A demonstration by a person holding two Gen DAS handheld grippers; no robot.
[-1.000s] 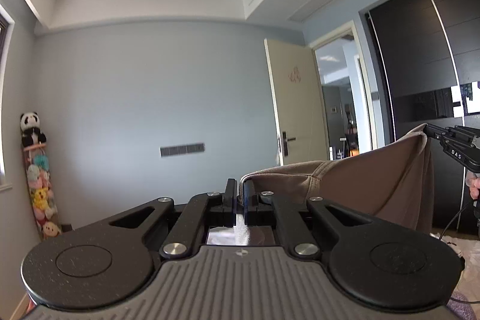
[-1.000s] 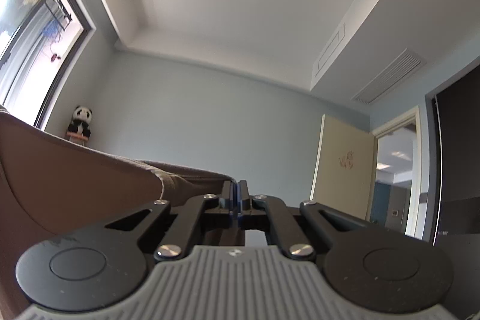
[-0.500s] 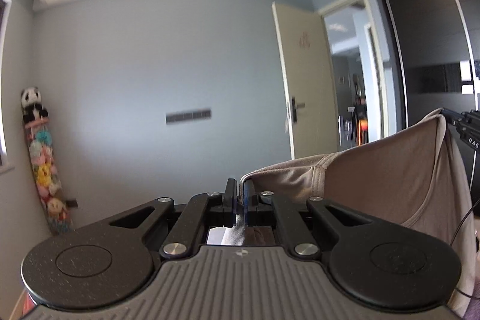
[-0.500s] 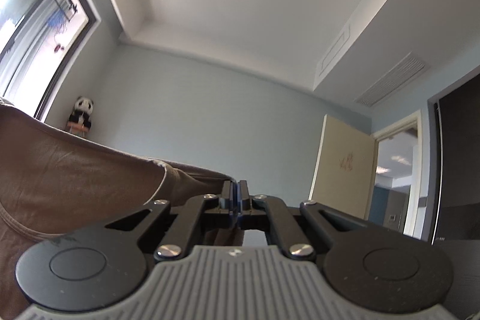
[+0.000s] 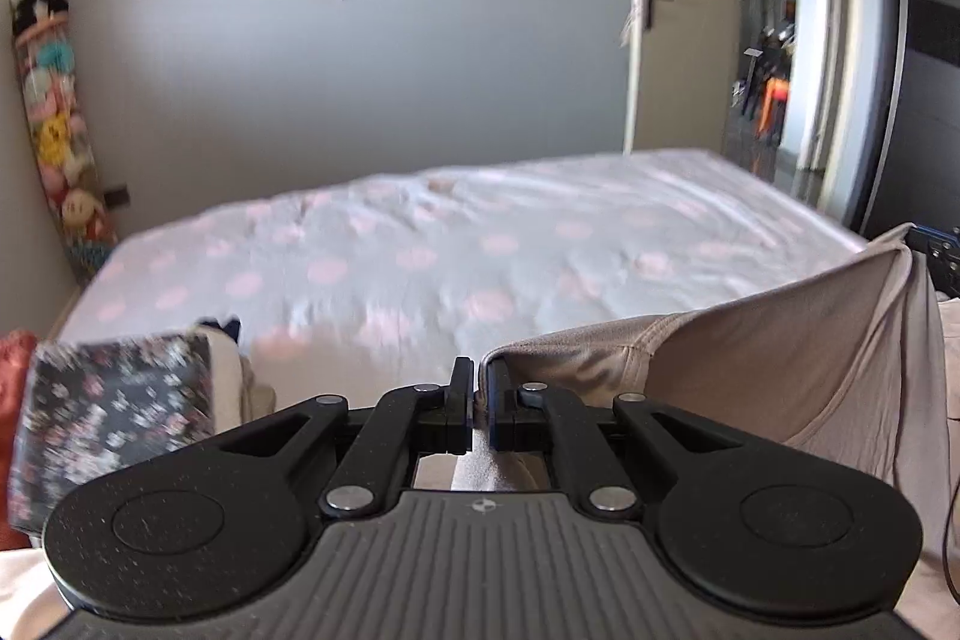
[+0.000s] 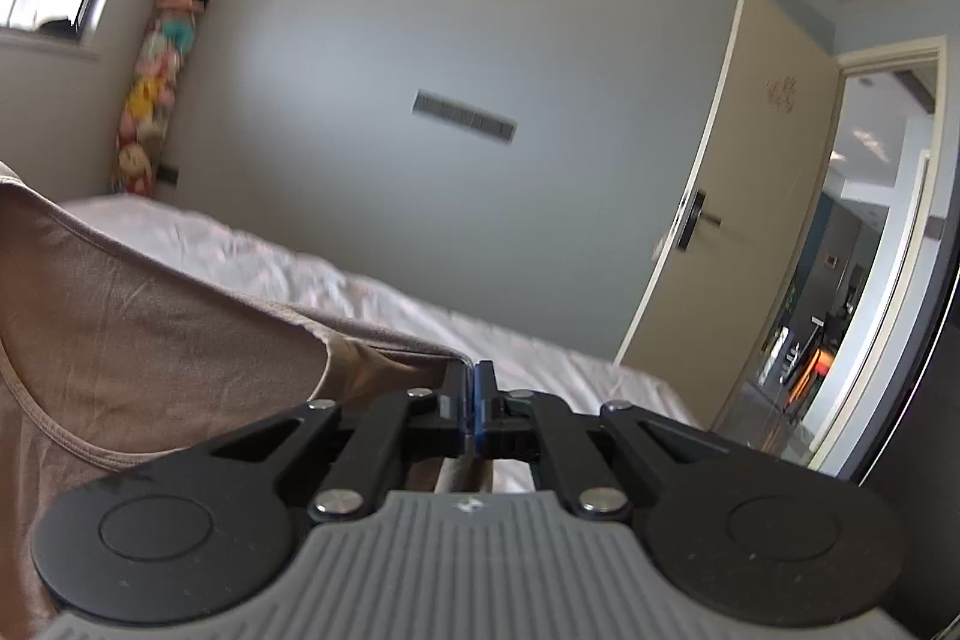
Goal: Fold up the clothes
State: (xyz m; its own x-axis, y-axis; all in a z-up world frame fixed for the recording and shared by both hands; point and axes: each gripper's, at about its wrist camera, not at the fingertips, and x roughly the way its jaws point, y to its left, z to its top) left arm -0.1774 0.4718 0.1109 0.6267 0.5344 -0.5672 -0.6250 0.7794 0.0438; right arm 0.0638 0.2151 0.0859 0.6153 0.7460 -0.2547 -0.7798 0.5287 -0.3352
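Observation:
A brown-taupe top [image 5: 780, 358] hangs stretched between my two grippers above the bed. My left gripper [image 5: 478, 388] is shut on one shoulder corner of it, and the cloth runs off to the right. My right gripper [image 6: 471, 388] is shut on the other corner of the top [image 6: 150, 316], which spreads to the left with its curved neckline showing. The garment's lower part is out of sight below both cameras.
A bed with a pale sheet with pink dots [image 5: 456, 244] lies ahead. A folded dark floral garment [image 5: 114, 412] and red cloth [image 5: 15, 388] sit at its near left. A plush-toy column [image 5: 51, 100] stands in the corner. An open door [image 6: 720, 244] is right.
Both grippers have tilted down from the ceiling and wall toward the bed, still holding the top stretched between them. The bed and the folded clothes have come into view.

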